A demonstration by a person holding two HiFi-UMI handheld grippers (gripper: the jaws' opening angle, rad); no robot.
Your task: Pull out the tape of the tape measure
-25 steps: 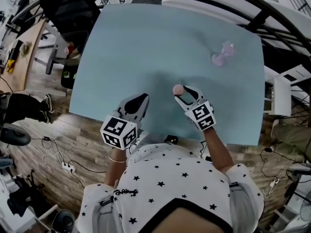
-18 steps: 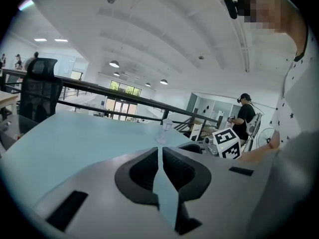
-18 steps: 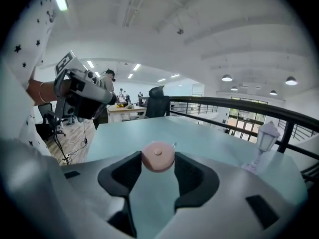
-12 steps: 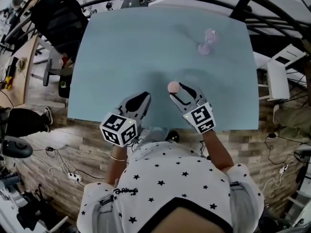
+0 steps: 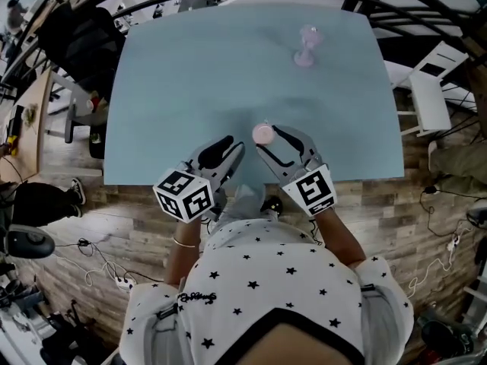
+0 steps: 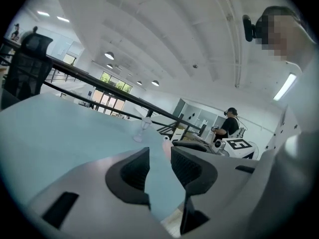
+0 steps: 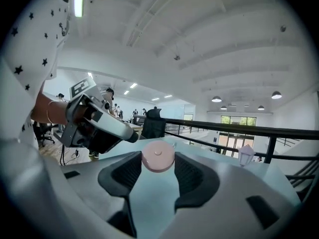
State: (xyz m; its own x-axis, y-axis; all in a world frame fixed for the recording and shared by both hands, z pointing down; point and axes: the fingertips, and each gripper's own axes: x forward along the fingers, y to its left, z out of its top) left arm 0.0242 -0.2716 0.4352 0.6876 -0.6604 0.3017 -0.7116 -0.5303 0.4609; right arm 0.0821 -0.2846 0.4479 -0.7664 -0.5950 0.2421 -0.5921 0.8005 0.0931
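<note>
Desk [image 5: 228,67] of pale blue took up the upper middle of the head view, set on a wood-plank floor [image 5: 114,211]. A black office chair [image 5: 84,36] stood off the desk's far left corner. At the near edge stood a person in a white star-print shirt [image 5: 274,295], with a tool in each hand, both reaching forward over the near part of the desk.

The left tool [image 5: 232,147] lay just left of the right one, and its marker cube sat over the desk's edge. In the left gripper view its jaws stood apart, having just been opening, and only the blue desk top showed through the gap between the ribbed pads.

The right tool [image 5: 267,138] was clamped on the tape measure [image 5: 262,134], a small round pink case with a little button at its centre. In the right gripper view the case sat at the very tips of the jaws, with a dark pad pressed to each side, flat face toward the camera. The left tool's tips were near the case but apart from it, and from the right gripper view the left tool showed just to the left.

Far across the desk, toward the back right and well apart from both tools, stood a small pale pink stemmed object [image 5: 306,46], upright on its base.
</note>
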